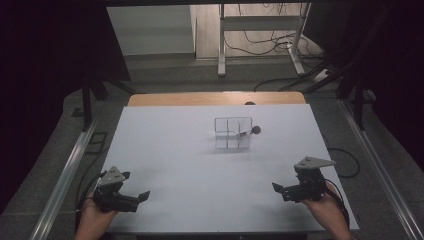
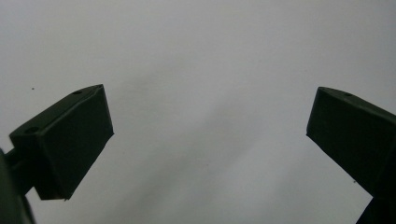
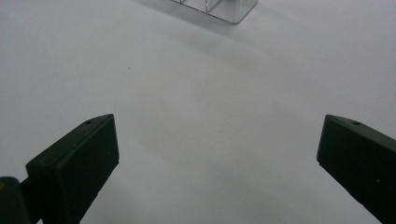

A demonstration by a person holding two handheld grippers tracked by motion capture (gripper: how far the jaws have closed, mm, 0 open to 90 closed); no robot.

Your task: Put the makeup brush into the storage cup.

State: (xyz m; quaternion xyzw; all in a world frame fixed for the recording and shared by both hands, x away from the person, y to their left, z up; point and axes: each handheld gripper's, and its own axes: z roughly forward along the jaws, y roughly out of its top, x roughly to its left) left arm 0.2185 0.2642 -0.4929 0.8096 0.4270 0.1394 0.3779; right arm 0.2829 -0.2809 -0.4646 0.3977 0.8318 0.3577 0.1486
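Observation:
A clear plastic divider box [image 1: 232, 132] stands on the white table [image 1: 200, 170], past its middle. A thin utensil with a dark round head [image 1: 255, 130] leans out over the box's right side. My left gripper [image 1: 135, 185] rests low at the near left corner, held by a hand, jaws wide apart with nothing between them. My right gripper [image 1: 286, 178] sits at the near right, also open and empty. In the left gripper view, the left gripper [image 2: 210, 116] faces bare white table. In the right gripper view, the right gripper [image 3: 217, 135] points at the table, with the box's corner [image 3: 224, 9] at the top edge.
A strip of wooden tabletop [image 1: 215, 98] shows beyond the white sheet. Metal rails [image 1: 70, 165] run along both sides of the table. A white desk frame [image 1: 260, 35] and loose cables [image 1: 270, 42] lie on the floor behind.

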